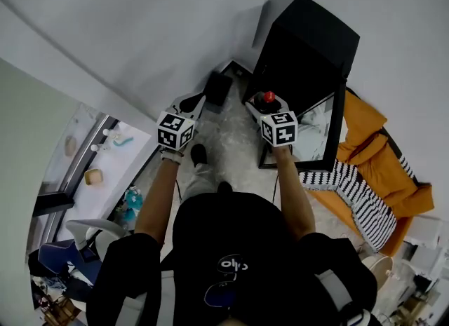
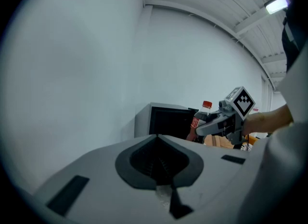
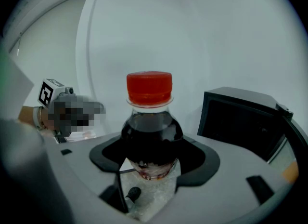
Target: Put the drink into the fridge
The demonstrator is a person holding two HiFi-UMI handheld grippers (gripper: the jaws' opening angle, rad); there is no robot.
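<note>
My right gripper is shut on the drink bottle, a dark cola with a red cap, held upright. In the head view the bottle sits just ahead of the right gripper, in front of the black fridge, whose glass door stands open to the right. The fridge lies ahead and to the right of the bottle. My left gripper is shut with nothing in it, off to the left. From the left gripper view I see the bottle before the fridge.
An orange cushion with a striped cloth lies right of the fridge door. A black box stands on the pale floor left of the fridge. A window ledge with small items runs along the left, and a white chair below it.
</note>
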